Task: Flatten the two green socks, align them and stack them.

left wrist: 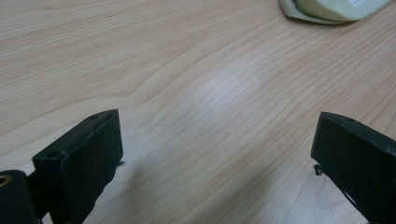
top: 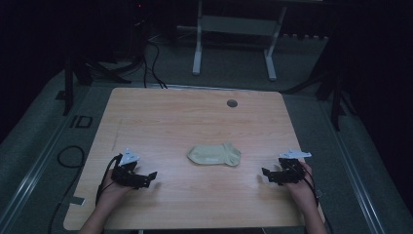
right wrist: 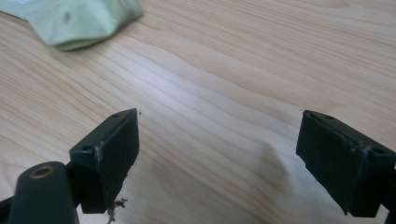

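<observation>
A pale green sock [top: 215, 154] lies flat on the wooden table [top: 195, 117], between the two tongs and a little farther from the person than both of them. It is well apart from each of them and nothing touches it.

The left gripper [top: 149, 177] rests low over the table at the near left side, held by the person's left hand [top: 113, 186]. Its jaws point toward the middle of the table, to the side where the sock lies. In the left gripper view the two black jaws stand wide apart with only bare wood between them, so this tong is released and grasps nothing. The sock [left wrist: 332, 9] appears there ahead of the jaws and off to the right, at the top edge of the picture.

The right gripper [top: 265, 174] is at the near right side, held by the right hand [top: 303, 187], and its jaws point inward to the sock as well. In the right gripper view the jaws are also spread wide over bare wood, released and empty. The sock [right wrist: 79, 21] is seen ahead of them and to the left, at the upper corner.

A small round grey hole cover [top: 232, 103] sits in the table far beyond the sock, away from both tongs.
</observation>
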Action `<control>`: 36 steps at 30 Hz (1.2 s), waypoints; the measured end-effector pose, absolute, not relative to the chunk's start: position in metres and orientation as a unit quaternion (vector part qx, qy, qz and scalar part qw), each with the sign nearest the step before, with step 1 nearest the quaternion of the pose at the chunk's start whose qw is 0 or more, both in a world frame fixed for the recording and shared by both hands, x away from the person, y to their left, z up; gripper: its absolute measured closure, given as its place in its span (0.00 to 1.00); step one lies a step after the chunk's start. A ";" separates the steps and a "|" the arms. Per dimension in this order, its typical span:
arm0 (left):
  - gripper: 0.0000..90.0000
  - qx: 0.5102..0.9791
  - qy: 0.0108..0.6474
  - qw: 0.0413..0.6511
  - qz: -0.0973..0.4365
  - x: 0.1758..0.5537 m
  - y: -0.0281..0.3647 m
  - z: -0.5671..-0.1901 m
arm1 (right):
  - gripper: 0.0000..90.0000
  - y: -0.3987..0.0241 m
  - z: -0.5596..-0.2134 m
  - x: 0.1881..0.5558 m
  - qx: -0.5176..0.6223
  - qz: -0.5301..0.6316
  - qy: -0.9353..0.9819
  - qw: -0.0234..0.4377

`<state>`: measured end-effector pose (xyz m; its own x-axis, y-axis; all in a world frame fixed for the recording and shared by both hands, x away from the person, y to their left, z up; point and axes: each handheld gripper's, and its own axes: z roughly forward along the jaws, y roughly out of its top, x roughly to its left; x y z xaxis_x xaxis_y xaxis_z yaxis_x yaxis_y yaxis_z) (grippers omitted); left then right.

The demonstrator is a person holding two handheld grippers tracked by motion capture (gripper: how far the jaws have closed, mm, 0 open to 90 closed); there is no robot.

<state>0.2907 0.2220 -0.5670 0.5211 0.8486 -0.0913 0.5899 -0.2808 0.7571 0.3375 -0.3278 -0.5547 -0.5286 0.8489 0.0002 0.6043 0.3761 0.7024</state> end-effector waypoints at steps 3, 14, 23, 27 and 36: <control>0.02 0.777 0.469 0.381 0.176 0.286 0.232 -0.568 | 0.15 -0.335 -0.555 0.331 0.459 0.333 0.802 0.188; 0.02 0.764 0.493 0.368 0.198 0.269 0.257 -0.571 | 0.15 -0.357 -0.554 0.314 0.488 0.336 0.781 0.199; 0.02 0.743 0.512 0.377 0.210 0.256 0.270 -0.570 | 0.15 -0.367 -0.554 0.303 0.504 0.338 0.768 0.202; 0.02 0.739 0.517 0.375 0.213 0.251 0.272 -0.572 | 0.15 -0.371 -0.556 0.301 0.511 0.336 0.764 0.206; 0.02 0.735 0.523 0.371 0.220 0.248 0.273 -0.574 | 0.15 -0.371 -0.559 0.301 0.511 0.333 0.765 0.208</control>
<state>0.2477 0.2733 -0.5744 0.3554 0.9325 -0.0649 0.6065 -0.1772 0.7751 0.3013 -0.3709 -0.5593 -0.3911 0.9201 0.0225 0.6429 0.2556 0.7221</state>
